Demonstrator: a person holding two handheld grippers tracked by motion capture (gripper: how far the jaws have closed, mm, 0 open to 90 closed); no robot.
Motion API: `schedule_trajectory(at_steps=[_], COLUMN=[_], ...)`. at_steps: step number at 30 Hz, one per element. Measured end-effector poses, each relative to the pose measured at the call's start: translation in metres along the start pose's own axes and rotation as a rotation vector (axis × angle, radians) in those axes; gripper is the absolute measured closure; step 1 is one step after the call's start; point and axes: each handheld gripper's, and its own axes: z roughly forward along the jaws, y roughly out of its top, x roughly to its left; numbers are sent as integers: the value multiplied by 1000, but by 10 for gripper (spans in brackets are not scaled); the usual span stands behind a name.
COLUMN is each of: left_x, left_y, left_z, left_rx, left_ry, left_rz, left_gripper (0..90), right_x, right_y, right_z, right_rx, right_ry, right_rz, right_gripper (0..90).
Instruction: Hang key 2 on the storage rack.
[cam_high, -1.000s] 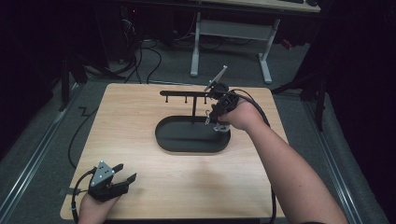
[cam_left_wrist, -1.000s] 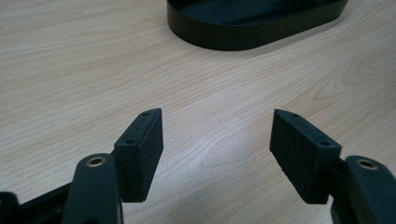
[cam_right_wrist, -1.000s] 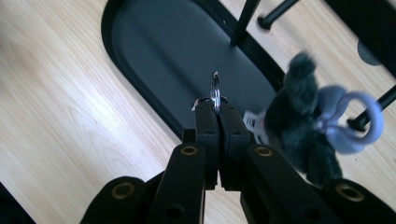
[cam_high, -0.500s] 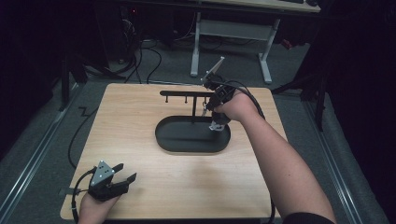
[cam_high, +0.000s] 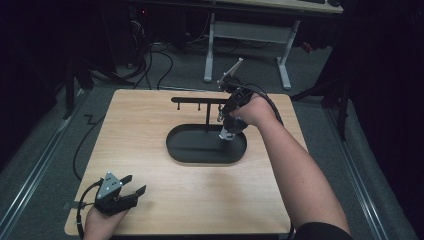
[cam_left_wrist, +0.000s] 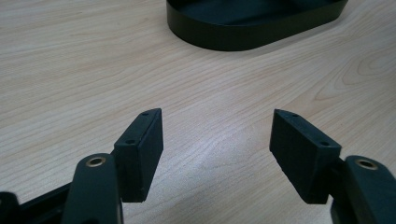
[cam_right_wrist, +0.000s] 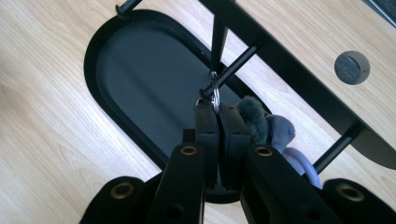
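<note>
Hanging step: right tongs (cam_right_wrist: 215, 109) clenched on the keyring (cam_right_wrist: 214, 95), at a peg (cam_right_wrist: 229, 70) of the rack (cam_high: 200, 100).
Risk: ring misses peg; the plush charm (cam_right_wrist: 268, 127) falls into the tray (cam_high: 175, 150).
Left tongs (cam_left_wrist: 215, 154): released, idle on the surface (cam_high: 150, 120).

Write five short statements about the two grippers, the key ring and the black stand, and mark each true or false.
1. The right gripper is shut on the key ring. True.
2. The left gripper holds the plush charm. False: its fingers stand apart over bare table, holding nothing.
3. The black tray is oval. True.
4. The plush charm is red. False: grey and pale violet.
5. The left gripper rests on the tray. False: it sits at the table's near corner.
</note>
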Motion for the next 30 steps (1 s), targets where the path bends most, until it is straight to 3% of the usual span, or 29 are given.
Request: schedule_trajectory(at_steps=[5, 11, 15, 30], left_x=[-1, -1, -1, -7], left_y=[0, 1, 1, 3], left_z=[1, 2, 3, 12], left_rx=[2, 3, 5, 24], left_ry=[-5, -8, -11, -25], left_rz=[3, 8, 11, 23], left_gripper=[354, 354, 354, 345], right_x=[-3, -6, -3, 12], right_y=[3, 5, 2, -52], right_z=[4, 7, 1, -9], right_rx=[-11, -42, -55, -121], right_ry=[-17, -82, -83, -61], right_rz=[7, 15, 28, -2], right_gripper=[884, 823, 805, 691])
